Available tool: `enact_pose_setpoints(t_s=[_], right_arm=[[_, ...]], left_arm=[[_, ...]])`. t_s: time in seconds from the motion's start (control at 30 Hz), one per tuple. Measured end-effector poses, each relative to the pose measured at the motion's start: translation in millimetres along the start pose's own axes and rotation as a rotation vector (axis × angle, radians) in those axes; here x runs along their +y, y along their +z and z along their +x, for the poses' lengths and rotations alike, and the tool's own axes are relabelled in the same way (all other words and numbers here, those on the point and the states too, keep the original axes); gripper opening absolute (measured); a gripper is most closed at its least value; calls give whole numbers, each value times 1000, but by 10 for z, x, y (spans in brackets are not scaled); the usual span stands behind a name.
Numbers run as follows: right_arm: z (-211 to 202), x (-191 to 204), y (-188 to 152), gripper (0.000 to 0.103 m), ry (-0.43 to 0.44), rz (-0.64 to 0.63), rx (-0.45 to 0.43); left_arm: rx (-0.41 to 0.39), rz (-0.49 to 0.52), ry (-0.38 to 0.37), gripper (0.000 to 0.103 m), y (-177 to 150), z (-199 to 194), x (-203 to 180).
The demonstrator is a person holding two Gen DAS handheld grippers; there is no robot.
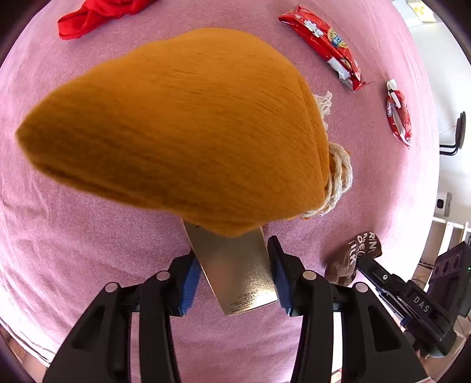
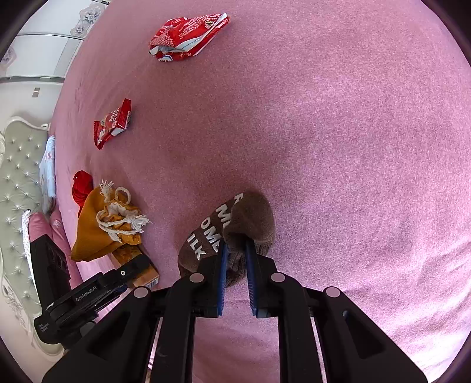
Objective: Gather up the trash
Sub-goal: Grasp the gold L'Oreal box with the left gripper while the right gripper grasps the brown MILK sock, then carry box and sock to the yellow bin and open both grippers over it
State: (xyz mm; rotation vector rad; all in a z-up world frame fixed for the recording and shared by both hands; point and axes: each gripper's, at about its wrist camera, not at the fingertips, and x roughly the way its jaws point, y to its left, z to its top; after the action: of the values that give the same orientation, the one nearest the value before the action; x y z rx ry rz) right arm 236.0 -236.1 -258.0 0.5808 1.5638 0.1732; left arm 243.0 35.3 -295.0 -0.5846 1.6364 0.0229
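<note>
My left gripper [image 1: 235,265] is shut on a gold box [image 1: 235,268] whose far end sits inside an orange drawstring bag [image 1: 182,123], held above the pink bedspread [image 1: 73,250]. The box, bag and left gripper [image 2: 138,269] also show in the right wrist view, the bag [image 2: 94,229] at lower left. My right gripper [image 2: 235,250] is shut on a brown sock with white letters [image 2: 232,227], also seen at lower right of the left wrist view [image 1: 353,256]. Red snack wrappers lie on the bed: a long one [image 1: 323,44], a small one [image 1: 399,117], a crumpled one [image 2: 185,38] and a small one [image 2: 113,123].
A red cloth [image 1: 94,14] lies at the far left of the bed, also visible behind the bag [image 2: 81,188]. A padded white headboard [image 2: 17,182] and a pillow [image 2: 48,168] border the bed on the left in the right wrist view. A black speaker [image 1: 453,271] stands beyond the bed's edge.
</note>
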Motion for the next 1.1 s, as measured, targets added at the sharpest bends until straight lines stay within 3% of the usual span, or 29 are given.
enact_pose_setpoints(t_s=[0.37, 0.73, 1.1], right_arm=[[67, 18, -10, 13, -65, 1, -6], [215, 517, -161, 10, -231, -161, -45], [-76, 491, -601, 6, -154, -156, -76]], left_arm=[[-9, 5, -31, 39, -44, -171, 126], [-8, -7, -48, 39, -247, -341, 377], [-21, 14, -92, 37, -696, -578, 473]])
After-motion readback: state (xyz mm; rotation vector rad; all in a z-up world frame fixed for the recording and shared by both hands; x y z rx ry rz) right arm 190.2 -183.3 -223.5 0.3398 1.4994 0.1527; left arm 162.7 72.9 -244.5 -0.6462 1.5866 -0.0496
